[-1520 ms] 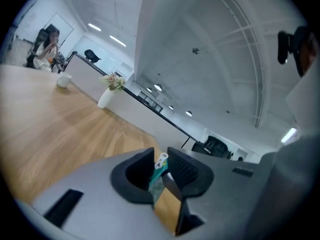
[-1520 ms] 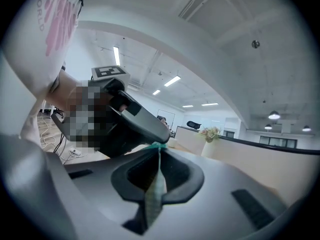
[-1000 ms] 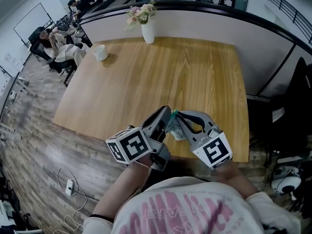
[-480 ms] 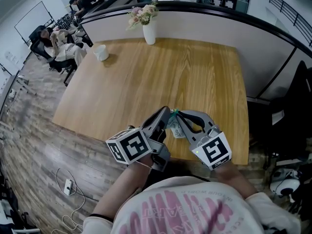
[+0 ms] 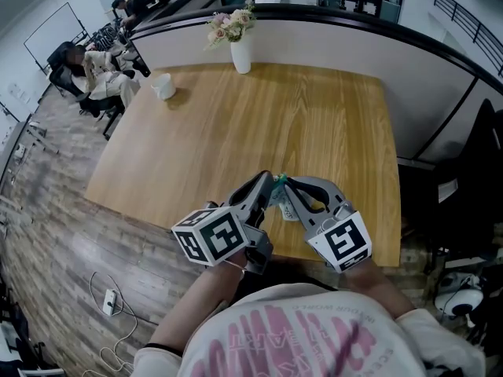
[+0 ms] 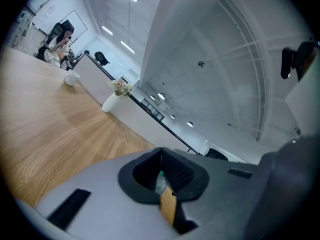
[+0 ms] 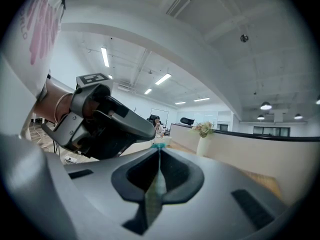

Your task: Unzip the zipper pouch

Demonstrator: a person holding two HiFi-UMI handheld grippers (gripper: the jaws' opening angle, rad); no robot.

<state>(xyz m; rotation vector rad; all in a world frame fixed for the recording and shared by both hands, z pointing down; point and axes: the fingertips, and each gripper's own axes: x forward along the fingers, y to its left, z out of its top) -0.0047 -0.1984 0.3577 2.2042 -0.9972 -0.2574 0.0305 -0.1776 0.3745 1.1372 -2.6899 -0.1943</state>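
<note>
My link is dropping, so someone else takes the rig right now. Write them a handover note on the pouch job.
Left gripper: shut on a thin, teal-edged bit of the zipper pouch; I cannot tell whether that is the zipper pull.
Right gripper: shut on the pouch's thin edge.
Where: the pouch is held between the two grippers, tips almost meeting, over the near edge of the wooden table.
Done: both grips are set.
Left: no opened zipper shows. The likely next move is to draw the grippers apart along the zip.
</note>
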